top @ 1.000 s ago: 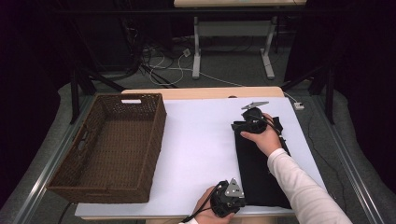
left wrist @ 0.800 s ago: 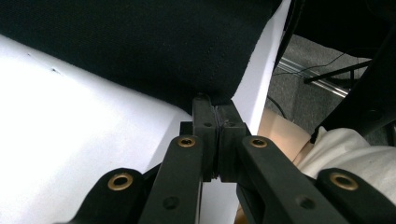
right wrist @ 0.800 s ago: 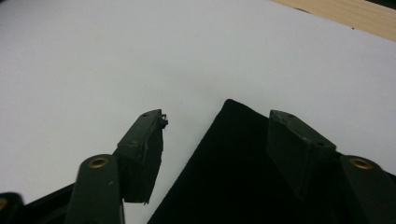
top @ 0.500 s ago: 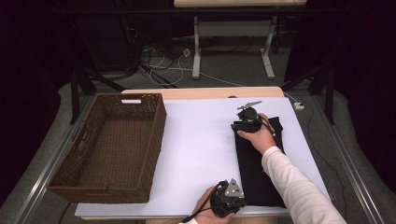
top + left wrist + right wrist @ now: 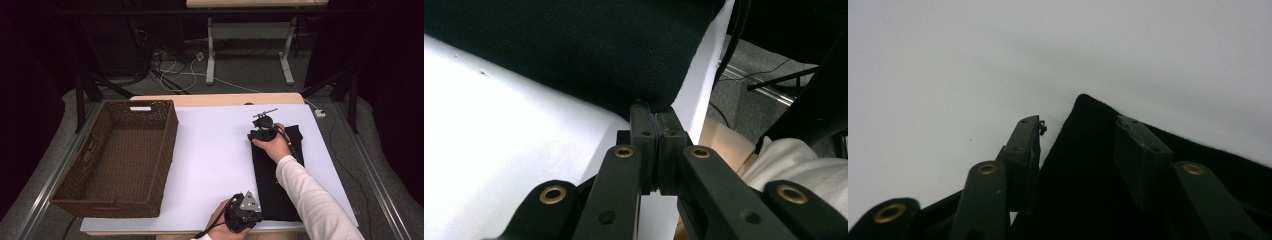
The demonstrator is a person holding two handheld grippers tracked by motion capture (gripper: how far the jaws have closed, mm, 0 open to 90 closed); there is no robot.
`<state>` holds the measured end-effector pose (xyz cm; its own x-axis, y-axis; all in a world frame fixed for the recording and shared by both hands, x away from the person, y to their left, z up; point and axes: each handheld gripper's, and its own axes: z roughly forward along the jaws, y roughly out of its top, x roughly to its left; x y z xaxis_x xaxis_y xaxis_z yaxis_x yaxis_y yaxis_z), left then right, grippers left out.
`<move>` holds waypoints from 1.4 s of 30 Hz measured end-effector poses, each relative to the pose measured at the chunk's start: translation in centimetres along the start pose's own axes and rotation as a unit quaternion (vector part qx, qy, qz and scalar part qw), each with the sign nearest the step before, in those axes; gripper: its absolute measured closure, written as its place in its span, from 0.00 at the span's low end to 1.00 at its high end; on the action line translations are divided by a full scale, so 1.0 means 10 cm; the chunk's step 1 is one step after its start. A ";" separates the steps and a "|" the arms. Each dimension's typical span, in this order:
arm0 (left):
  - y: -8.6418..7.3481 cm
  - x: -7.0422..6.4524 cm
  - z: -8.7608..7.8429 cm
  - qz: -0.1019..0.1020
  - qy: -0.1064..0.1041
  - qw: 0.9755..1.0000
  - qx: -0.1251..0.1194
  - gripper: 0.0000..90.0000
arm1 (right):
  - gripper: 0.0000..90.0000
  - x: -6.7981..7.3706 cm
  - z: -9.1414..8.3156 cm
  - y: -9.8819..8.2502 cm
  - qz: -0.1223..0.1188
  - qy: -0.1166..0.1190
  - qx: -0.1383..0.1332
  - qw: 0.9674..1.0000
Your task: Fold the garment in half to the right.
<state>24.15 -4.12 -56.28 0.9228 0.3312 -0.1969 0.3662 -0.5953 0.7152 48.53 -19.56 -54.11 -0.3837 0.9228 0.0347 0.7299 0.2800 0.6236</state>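
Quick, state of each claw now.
Left claw: shut on the cloth.
Right claw: open, just been closing, cloth corner between its jaws.

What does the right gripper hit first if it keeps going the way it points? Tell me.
Most likely the far corner of the black cloth, which lies between the right gripper's closing jaws; beneath it is the white table. Depth is unclear.

Basket (image 5: 117,160): table (image 5: 215,150) left edge | Cloth (image 5: 275,175): right edge, far to near | Both well apart.
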 end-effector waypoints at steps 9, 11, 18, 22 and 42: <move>0.00 0.00 0.00 -0.003 -0.004 1.000 0.002 0.99 | 0.82 0.00 0.02 -0.01 0.003 -0.014 0.004 1.000; -0.01 0.00 0.00 -0.002 -0.003 1.000 0.000 0.99 | 0.89 -0.01 0.02 0.00 0.014 -0.005 0.004 1.000; -0.01 0.00 -0.04 0.001 0.001 1.000 0.000 1.00 | 0.95 -0.02 0.01 0.02 0.038 0.008 -0.001 0.999; -0.02 0.02 -0.12 0.000 0.007 1.000 -0.005 1.00 | 0.95 0.00 -0.01 0.05 0.044 0.013 -0.014 0.999; -0.25 0.21 -0.64 -0.028 0.055 0.998 -0.015 1.00 | 0.95 0.45 -0.01 0.46 0.036 0.037 -0.047 0.998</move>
<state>24.39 2.79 -54.18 0.8817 0.4429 -0.1625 0.4108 -0.5515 0.7260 50.08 -14.13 -51.01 -0.3745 0.9170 0.1374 0.7022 0.1837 0.6879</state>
